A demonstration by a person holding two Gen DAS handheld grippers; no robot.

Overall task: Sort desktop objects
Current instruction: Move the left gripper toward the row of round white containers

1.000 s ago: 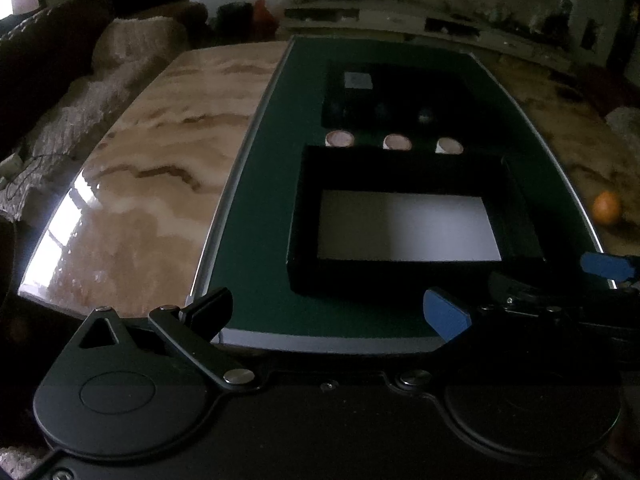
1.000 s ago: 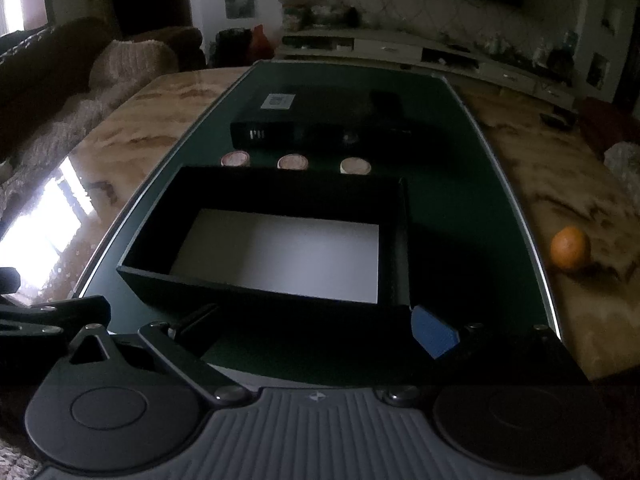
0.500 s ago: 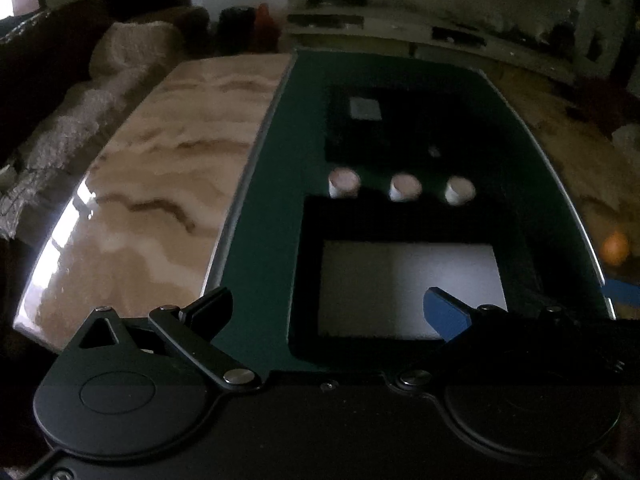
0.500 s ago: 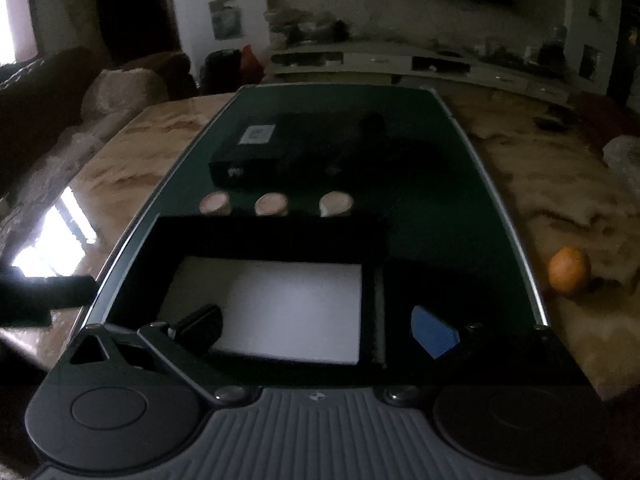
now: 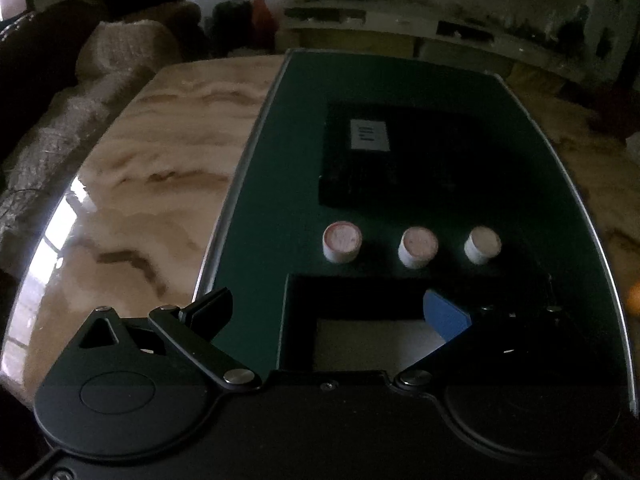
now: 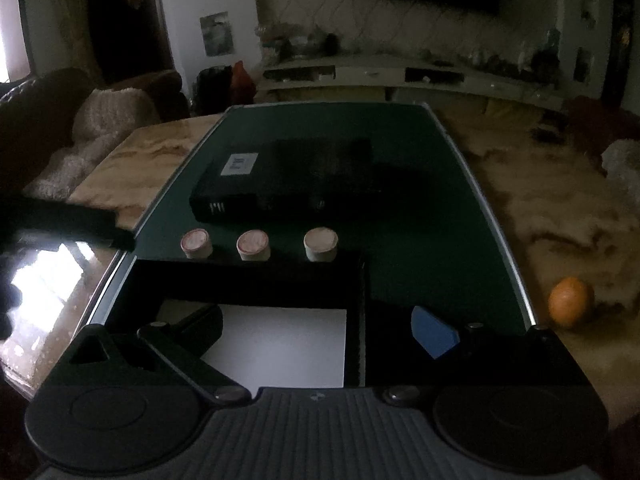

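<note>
An open black box with a white floor point(image 5: 372, 344) point(image 6: 280, 340) sits on the near end of a dark green mat point(image 5: 272, 208) point(image 6: 420, 208). Three small white round jars stand in a row just behind it: left point(image 5: 341, 241) point(image 6: 196, 243), middle point(image 5: 417, 246) point(image 6: 253, 245), right point(image 5: 482, 245) point(image 6: 320, 244). A closed black box with a white label point(image 5: 400, 156) point(image 6: 288, 178) lies behind the jars. My left gripper point(image 5: 326, 312) is open and empty above the open box's near left part. My right gripper point(image 6: 316, 326) is open and empty above the open box.
The mat lies on a marble table point(image 5: 132, 200) point(image 6: 560, 216). An orange point(image 6: 570, 301) rests on the marble right of the mat. A sofa with a knitted throw point(image 5: 80, 92) stands left of the table. The left tool's dark body point(image 6: 60, 220) shows at the left of the right wrist view.
Both grippers have risen and moved forward over the table. The open box has slid toward the bottom of both views and the jars look nearer. Both stay open.
</note>
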